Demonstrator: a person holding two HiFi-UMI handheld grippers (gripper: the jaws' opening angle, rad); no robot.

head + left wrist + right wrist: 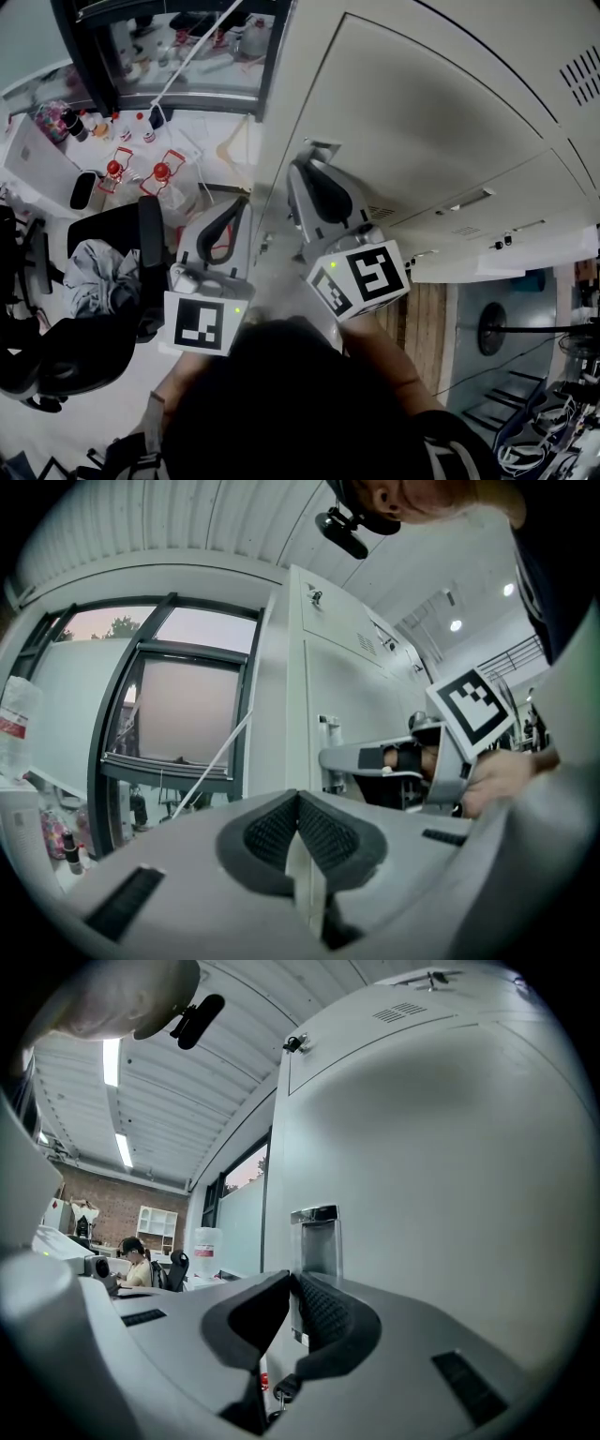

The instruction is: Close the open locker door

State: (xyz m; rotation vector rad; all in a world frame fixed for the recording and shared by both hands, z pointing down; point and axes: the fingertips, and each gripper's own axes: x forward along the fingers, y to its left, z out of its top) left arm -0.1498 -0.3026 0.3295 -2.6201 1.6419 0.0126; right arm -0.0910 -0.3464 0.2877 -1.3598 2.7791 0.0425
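Locker door [450,1194] looks roughly flush, latch unconfirmed; your right gripper [289,1279], pinched together and empty, sits near its handle [314,1241], left gripper [298,799] closed empty off to the handle's side, so maybe one push remains.

Your left gripper [234,208]: pale grey shell, black padded jaws, red trim ahead of its marker cube [200,323]
Your right gripper [304,171]: same grey, black pads
Both cubes: white, black square markers, green light
Your sleeve [459,445]: dark
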